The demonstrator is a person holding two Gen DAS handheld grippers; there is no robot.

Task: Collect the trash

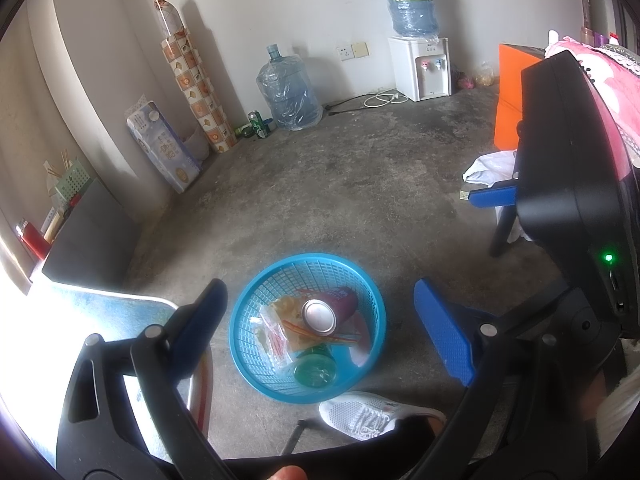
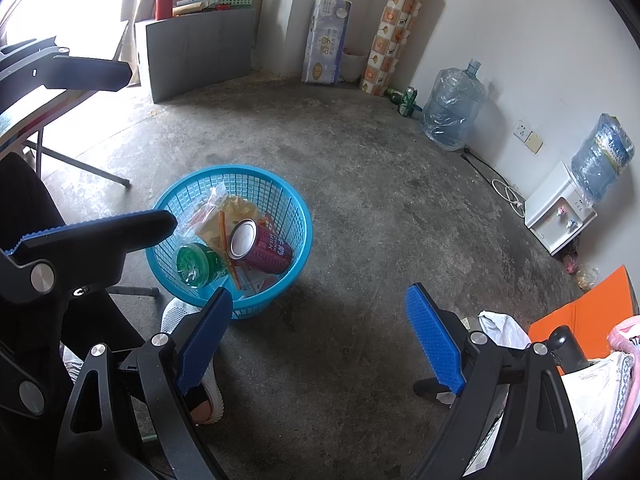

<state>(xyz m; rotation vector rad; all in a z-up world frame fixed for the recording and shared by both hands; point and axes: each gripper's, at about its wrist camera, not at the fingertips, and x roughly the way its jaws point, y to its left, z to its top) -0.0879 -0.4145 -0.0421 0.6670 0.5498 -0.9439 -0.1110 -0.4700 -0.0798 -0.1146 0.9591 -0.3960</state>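
Two views: from the left wrist, the left gripper [image 1: 316, 320] hangs wide open and empty over the basket [image 1: 248, 320] on the floor, holding a can [image 1: 330, 312], bottle [image 1: 316, 368] and wrappers [image 1: 280, 332]; from the right wrist, the right gripper [image 2: 320, 336] gapes empty beside the basket, likely between pickups.

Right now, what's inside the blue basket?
In the blue basket: a maroon can on its side, a green bottle, a yellow snack wrapper and clear plastic packaging. Anything beneath them on the basket floor is covered.

Black gripper arms [image 2: 132, 392], silver rivets, ribbed blue fingers [image 2: 434, 340], white sneaker [image 1: 368, 416].
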